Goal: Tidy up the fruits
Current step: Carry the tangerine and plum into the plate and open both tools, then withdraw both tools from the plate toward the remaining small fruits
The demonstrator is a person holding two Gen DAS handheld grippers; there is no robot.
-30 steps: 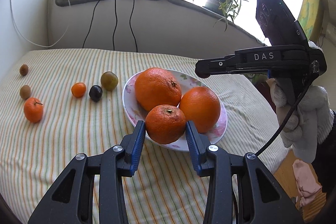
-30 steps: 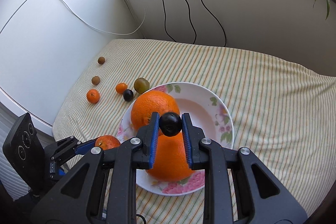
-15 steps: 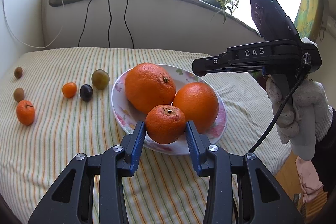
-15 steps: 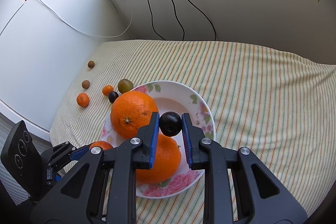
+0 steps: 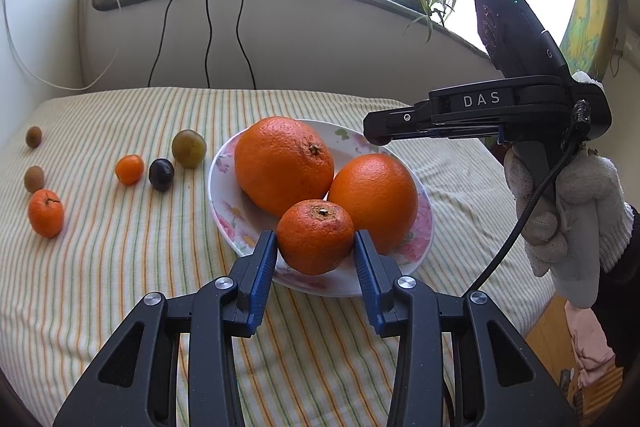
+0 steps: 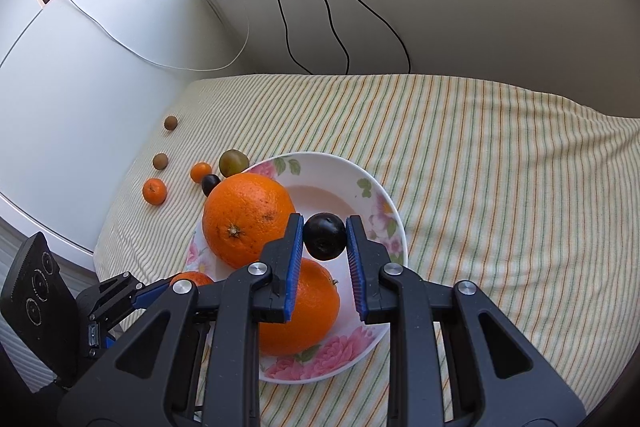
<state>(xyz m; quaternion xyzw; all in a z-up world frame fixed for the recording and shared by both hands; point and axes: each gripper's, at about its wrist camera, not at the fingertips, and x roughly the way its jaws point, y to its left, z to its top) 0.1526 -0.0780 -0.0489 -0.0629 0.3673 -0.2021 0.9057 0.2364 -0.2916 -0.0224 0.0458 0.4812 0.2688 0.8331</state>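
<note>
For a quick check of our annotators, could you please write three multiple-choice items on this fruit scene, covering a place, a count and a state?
1. Where does the green plum lie?
A. in the plate
B. on the striped cloth, left of the plate
C. on the windowsill

2. How many large oranges sit in the floral plate?
A. two
B. four
C. none

3. What does the right gripper hold?
A. nothing
B. a mandarin
C. a dark plum

Answers: 1 B, it rests on the cloth beside the rim; 2 A, two fill the plate; 3 C, blue pads press its sides.

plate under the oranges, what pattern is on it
White plate with pink flowers and green leaves around the rim, clearest in the right wrist view.
</note>
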